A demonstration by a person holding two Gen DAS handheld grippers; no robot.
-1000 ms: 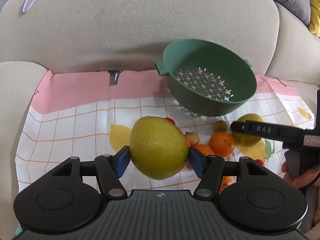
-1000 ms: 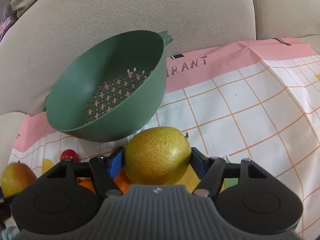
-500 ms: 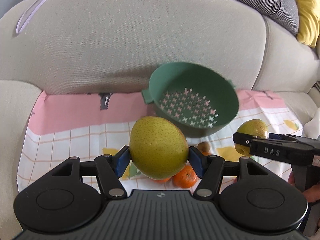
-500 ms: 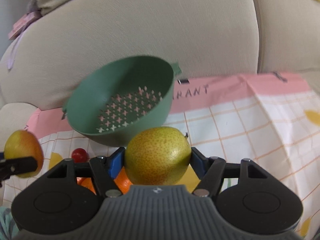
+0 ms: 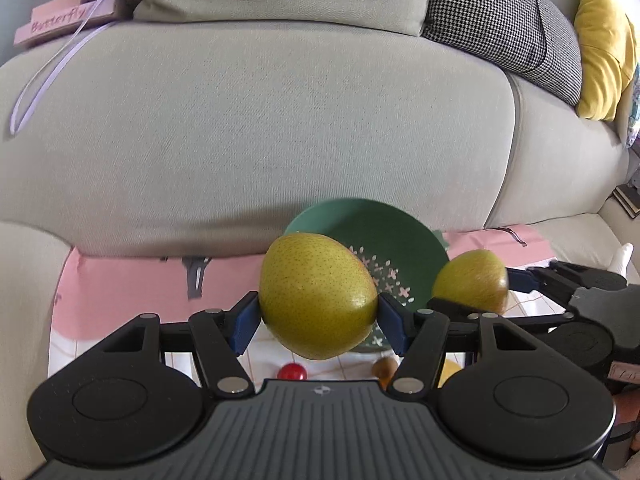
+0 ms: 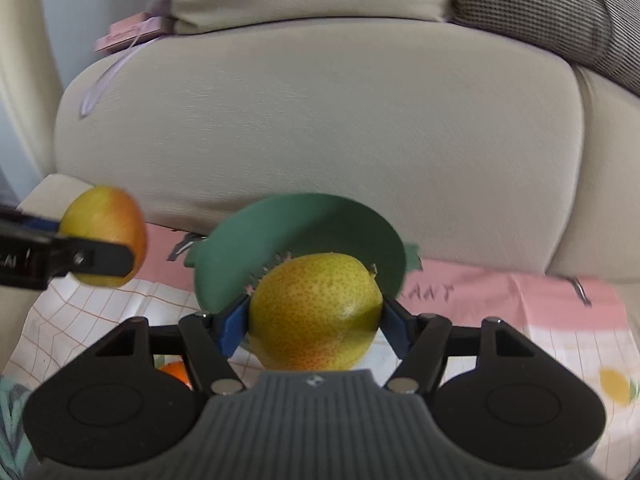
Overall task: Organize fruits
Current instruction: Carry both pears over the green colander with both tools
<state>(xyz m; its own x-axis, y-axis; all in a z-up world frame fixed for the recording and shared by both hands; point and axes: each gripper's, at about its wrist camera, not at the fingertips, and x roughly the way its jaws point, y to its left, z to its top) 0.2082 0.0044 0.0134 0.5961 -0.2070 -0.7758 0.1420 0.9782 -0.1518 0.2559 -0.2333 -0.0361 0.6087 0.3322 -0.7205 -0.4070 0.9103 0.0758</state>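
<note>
Aloft, left gripper (image 5: 318, 316) clamped on speckled yellow-green pear (image 5: 316, 296), right gripper (image 6: 314, 326) clamped on blushed yellow-green pear (image 6: 316, 312), before green perforated plastic colander (image 5: 384, 236) at checked cloth's (image 5: 120, 280) sofa-side edge.

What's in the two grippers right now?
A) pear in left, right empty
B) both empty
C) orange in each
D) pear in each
D: the left gripper has its blue pads pressed on a yellow-green pear, and the right gripper clamps a second pear, both in front of the green colander.
</note>
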